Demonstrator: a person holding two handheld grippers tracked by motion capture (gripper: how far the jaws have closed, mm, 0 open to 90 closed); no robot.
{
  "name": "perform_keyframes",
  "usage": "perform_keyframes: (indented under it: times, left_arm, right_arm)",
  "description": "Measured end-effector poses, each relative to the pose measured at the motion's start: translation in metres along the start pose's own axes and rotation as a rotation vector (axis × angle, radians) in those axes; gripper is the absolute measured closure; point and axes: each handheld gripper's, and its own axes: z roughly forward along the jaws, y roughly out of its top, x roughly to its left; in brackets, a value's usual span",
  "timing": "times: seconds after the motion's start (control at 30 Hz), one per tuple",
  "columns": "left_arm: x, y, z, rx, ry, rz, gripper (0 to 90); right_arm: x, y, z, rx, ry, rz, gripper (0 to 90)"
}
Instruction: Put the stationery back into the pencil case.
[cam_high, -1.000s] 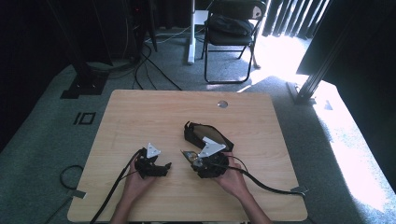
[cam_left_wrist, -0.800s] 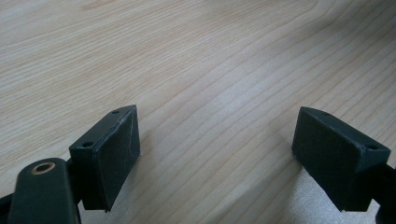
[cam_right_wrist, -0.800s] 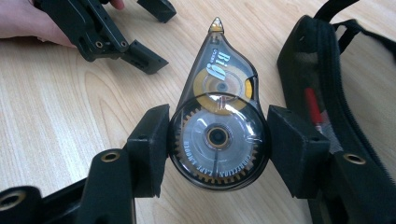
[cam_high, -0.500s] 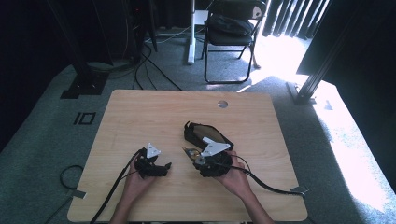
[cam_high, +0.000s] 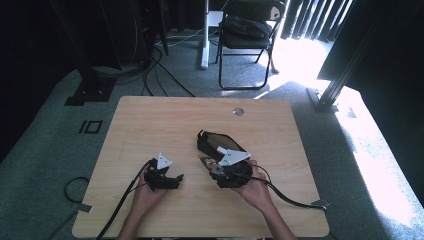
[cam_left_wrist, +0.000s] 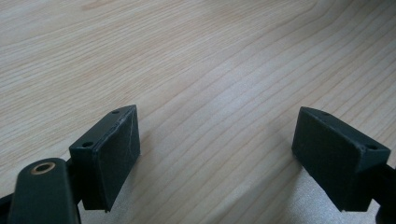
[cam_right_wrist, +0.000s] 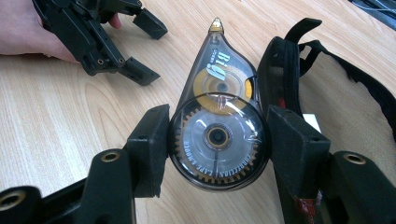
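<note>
Right gripper (cam_right_wrist: 215, 140) clamps correction tape (cam_right_wrist: 218, 116); left gripper (cam_left_wrist: 217, 154) spread.

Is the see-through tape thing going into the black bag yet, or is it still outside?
Still outside. Done: the right tool has its jaws closed on the round end of the correction tape, right beside the open black pouch. The left tool is open with nothing in it, over bare table. Left, probably: putting the tape inside the pouch.
</note>
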Motion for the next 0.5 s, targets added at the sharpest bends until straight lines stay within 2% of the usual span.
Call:
perform_keyframes:
  times: [0.5]
  left_arm:
    - [0.0,0.0,0.0,0.001,0.0,0.001,15.6]
  right_arm:
    - [-0.005,0.003,-0.012,-0.02,-0.004,-0.002,41.2]
